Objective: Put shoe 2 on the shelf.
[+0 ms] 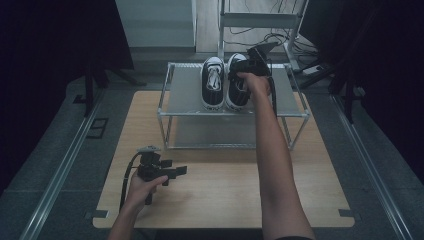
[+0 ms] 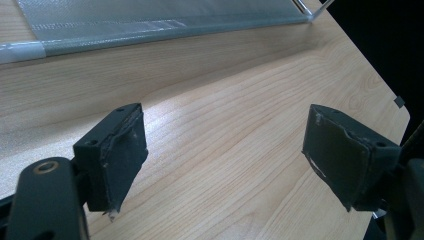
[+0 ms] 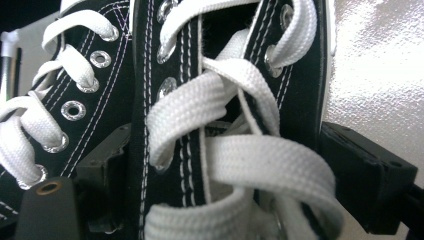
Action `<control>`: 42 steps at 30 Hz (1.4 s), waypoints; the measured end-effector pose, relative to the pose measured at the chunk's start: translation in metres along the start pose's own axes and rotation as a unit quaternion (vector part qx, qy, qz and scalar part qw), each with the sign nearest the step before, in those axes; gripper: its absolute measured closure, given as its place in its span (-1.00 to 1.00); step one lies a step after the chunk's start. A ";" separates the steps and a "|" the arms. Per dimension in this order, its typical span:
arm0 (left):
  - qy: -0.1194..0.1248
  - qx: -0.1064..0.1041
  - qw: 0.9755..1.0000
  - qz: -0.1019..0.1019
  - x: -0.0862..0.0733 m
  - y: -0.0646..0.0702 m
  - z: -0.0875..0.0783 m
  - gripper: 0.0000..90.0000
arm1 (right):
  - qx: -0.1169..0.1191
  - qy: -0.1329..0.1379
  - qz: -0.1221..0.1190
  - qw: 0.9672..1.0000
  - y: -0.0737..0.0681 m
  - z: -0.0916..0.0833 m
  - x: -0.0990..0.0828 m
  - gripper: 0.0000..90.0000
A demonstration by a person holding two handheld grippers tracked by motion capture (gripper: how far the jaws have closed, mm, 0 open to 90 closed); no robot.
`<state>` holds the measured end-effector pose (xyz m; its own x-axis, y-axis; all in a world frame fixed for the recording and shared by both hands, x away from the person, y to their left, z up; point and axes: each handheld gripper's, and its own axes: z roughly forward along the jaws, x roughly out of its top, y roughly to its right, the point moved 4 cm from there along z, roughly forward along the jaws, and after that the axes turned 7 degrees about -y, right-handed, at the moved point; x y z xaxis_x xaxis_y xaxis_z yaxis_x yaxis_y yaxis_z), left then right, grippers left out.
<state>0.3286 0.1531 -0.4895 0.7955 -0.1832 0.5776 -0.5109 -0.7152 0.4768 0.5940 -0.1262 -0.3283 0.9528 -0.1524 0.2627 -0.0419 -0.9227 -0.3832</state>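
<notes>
- Landmark: the two-tier metal rack (image 1: 292, 92) at the far end of the wooden table (image 1: 225, 195).
- Contents, top shelf of the rack: two black sneakers with white laces, side by side, toes toward me. The left sneaker (image 1: 213, 83) stands free; the right sneaker (image 1: 237, 87) is just beside it, the two close enough that I cannot tell whether they touch.
- Contents, lower shelf of the rack: I see nothing on the part in view.
- My right claw (image 1: 248, 67) is over the top shelf, at the right sneaker. In the right gripper view its jaws stand on either side of that shoe's laced upper (image 3: 235, 125), spread wide around it. Whether the pads press the canvas or merely flank it, I cannot tell.
- My left claw (image 1: 175, 171) is in front of the rack, low over the bare table, well apart from both shoes. Its jaws are parted with nothing between them; the pads (image 2: 122, 155) show only wood grain behind.
</notes>
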 end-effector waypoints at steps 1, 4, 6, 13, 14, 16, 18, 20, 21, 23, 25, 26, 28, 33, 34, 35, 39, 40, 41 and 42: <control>0.001 -0.001 1.000 0.000 0.000 0.000 0.000 -0.60 | -0.004 -0.001 -0.003 1.000 -0.001 0.000 0.000 -0.67; 0.002 -0.002 1.000 -0.003 0.000 0.000 -0.001 -0.60 | -0.013 0.002 0.004 1.000 -0.001 -0.001 -0.001 -0.67; 0.002 -0.002 1.000 -0.003 0.000 0.000 -0.001 -0.60 | -0.015 0.005 0.006 1.000 0.000 -0.001 -0.001 -0.67; 0.002 -0.001 1.000 -0.001 0.000 0.000 -0.002 -0.60 | -0.029 -0.007 -0.001 1.000 -0.003 0.002 0.000 -0.71; 0.003 0.000 1.000 -0.001 0.000 0.000 -0.002 -0.60 | -0.036 -0.007 -0.003 0.999 -0.004 0.003 0.000 -0.71; 0.003 -0.001 1.000 -0.003 0.000 0.000 -0.002 -0.60 | -0.048 -0.010 -0.007 0.999 -0.006 0.004 0.000 -0.72; 0.004 -0.001 1.000 -0.003 0.000 -0.001 -0.003 -0.60 | -0.060 -0.009 -0.013 0.998 -0.009 0.005 0.000 -0.74; 0.004 -0.001 1.000 -0.004 0.000 -0.001 -0.003 -0.60 | -0.076 -0.013 -0.021 0.997 -0.012 0.007 0.001 -0.75; 0.004 -0.001 1.000 -0.004 0.000 -0.001 -0.003 -0.60 | -0.076 -0.013 -0.021 0.997 -0.012 0.007 0.001 -0.75; 0.004 -0.001 1.000 -0.004 0.000 -0.002 -0.003 -0.60 | -0.080 -0.008 -0.027 0.996 -0.013 0.006 0.000 -0.75; 0.005 -0.002 1.000 -0.004 0.000 -0.001 -0.003 -0.60 | -0.064 0.018 -0.030 0.997 -0.014 -0.006 0.001 -0.74; 0.005 -0.003 1.000 -0.004 0.000 -0.001 -0.003 -0.60 | -0.055 0.027 -0.035 0.998 -0.014 -0.011 0.001 -0.72; 0.005 -0.001 1.000 -0.003 0.000 -0.001 -0.003 -0.60 | -0.050 0.032 -0.039 0.997 -0.015 -0.014 0.000 -0.71; 0.007 0.000 1.000 -0.002 0.000 0.002 -0.004 -0.60 | -0.019 0.049 -0.071 0.996 -0.014 -0.029 -0.011 -0.70; 0.007 0.000 1.000 -0.002 0.000 0.002 -0.004 -0.60 | -0.019 0.049 -0.071 0.996 -0.014 -0.029 -0.011 -0.70; 0.007 -0.001 1.000 -0.001 0.000 0.003 -0.004 -0.60 | -0.007 0.051 -0.081 0.995 -0.011 -0.033 -0.016 -0.67; 0.010 -0.001 1.000 0.001 0.001 0.004 -0.005 -0.61 | 0.009 0.059 -0.097 0.994 -0.009 -0.040 -0.025 -0.61; 0.009 -0.001 1.000 0.002 0.001 0.005 -0.005 -0.60 | 0.026 0.072 -0.115 0.990 -0.008 -0.048 -0.032 -0.57; 0.008 -0.001 1.000 0.002 0.001 0.005 -0.004 -0.60 | 0.033 0.076 -0.124 0.989 -0.008 -0.051 -0.036 -0.56; 0.007 0.001 1.000 0.004 0.001 0.005 -0.004 -0.60 | 0.036 0.078 -0.129 0.988 -0.007 -0.053 -0.039 -0.55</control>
<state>0.3256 0.1522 -0.4834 0.7860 -0.1793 0.5916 -0.5175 -0.7145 0.4709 0.5414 -0.1322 -0.2890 0.8705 0.0267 0.4915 0.2236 -0.9110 -0.3466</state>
